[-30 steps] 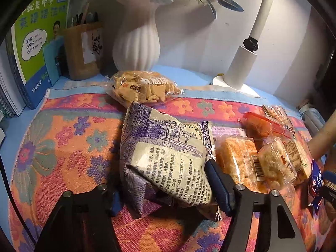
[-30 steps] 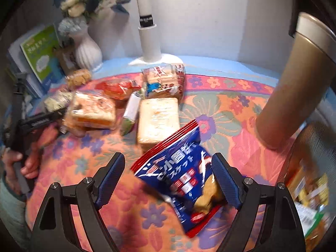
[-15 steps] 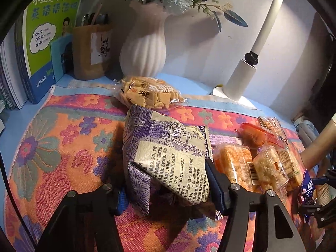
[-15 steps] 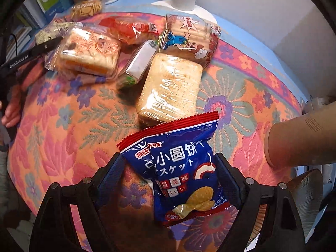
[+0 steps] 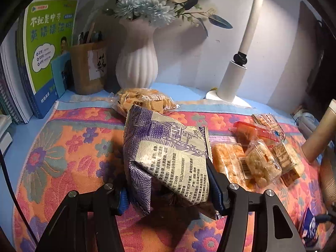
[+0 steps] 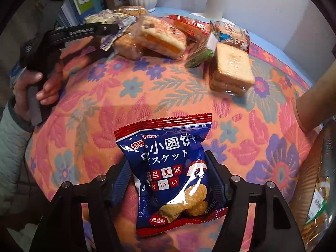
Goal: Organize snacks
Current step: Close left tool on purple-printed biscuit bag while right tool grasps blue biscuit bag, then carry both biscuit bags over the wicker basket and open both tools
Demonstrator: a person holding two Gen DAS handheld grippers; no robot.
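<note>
My left gripper (image 5: 168,180) is shut on a purple and cream snack bag (image 5: 166,153), held tilted just above the flowered cloth (image 5: 63,151). My right gripper (image 6: 168,180) is shut on a blue and red biscuit bag (image 6: 172,176), lifted over the cloth (image 6: 130,96). The left gripper (image 6: 109,28) with its bag also shows in the right wrist view at the far left. Several wrapped snacks lie in a cluster: orange cakes (image 5: 229,161), a puffed rice cake (image 5: 260,163), a red packet (image 5: 252,130), a cracker stack (image 6: 231,71).
A cracker bag (image 5: 145,101) lies at the cloth's back edge. Behind it stand a white vase (image 5: 136,63), a brown pen holder (image 5: 88,69), books (image 5: 48,50) and a white lamp base (image 5: 231,82). A tan cylinder (image 5: 319,136) and a mesh basket (image 6: 315,189) are at right.
The right gripper has closed on the blue biscuit bag and lifted it back from the snack cluster. The left gripper has raised its purple bag slightly and tilted upward.
</note>
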